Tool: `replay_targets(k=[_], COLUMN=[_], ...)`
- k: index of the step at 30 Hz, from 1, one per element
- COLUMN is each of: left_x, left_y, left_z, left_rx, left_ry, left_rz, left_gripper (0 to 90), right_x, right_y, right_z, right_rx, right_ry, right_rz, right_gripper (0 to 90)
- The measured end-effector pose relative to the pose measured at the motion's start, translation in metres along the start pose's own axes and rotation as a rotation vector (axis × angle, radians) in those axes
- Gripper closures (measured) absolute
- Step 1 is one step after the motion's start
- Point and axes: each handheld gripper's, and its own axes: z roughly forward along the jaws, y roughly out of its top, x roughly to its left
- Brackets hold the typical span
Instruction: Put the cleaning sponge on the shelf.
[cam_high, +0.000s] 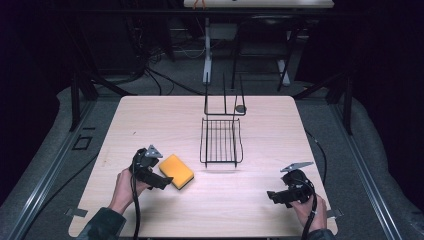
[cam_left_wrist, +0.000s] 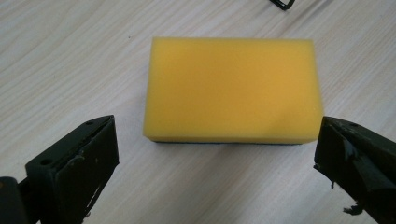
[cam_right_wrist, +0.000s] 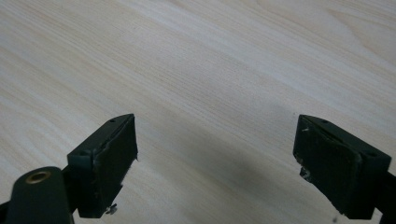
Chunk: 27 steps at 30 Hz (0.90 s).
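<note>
On the surface (cam_high: 250, 200) we see the sponge (cam_left_wrist: 231, 88) just beyond our left tool (cam_left_wrist: 215, 158), both tools' jaws spread, right tool (cam_right_wrist: 215, 154) well apart.

A yellow sponge (cam_high: 176, 170) with a dark underside lies flat at lower left of centre; a black wire rack (cam_high: 221, 141) stands mid-frame.

front-left: sponge (cam_high: 176, 171) lying flat | centre: wire rack (cam_high: 221, 140) blocks | right table (cam_high: 270, 130): bare, passable
</note>
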Motion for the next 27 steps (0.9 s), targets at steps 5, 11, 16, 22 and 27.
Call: replay_targets(k=[5,11,16,22,27], left_x=[0.003,0.01,0.02,0.027,0.027], left_y=[0.005,0.011,0.015,0.013,0.011], left_z=[0.008,0.016,0.021,0.029,0.029], left_rx=[0.019,0.026,0.026,0.055,0.055], left_ry=[-0.005,-0.002,-0.009,-0.089,-0.105], left_rz=[0.005,-0.002,-0.043,-0.088,-0.094], left_gripper=[0.0,0.1,3.7,25.7,37.0], right_x=[0.0,0.0,0.0,-0.001,0.0], right_y=[0.0,0.0,0.0,0.0,0.0], right_z=[0.001,0.001,0.0,0.0,0.0], right_rx=[0.0,0.001,0.001,-0.008,0.001], right_ry=[0.005,0.007,0.004,0.0,-0.003], right_rz=[-0.001,-0.003,0.0,-0.001,-0.002], right_gripper=[13.2,13.3,13.3,13.5,13.7])
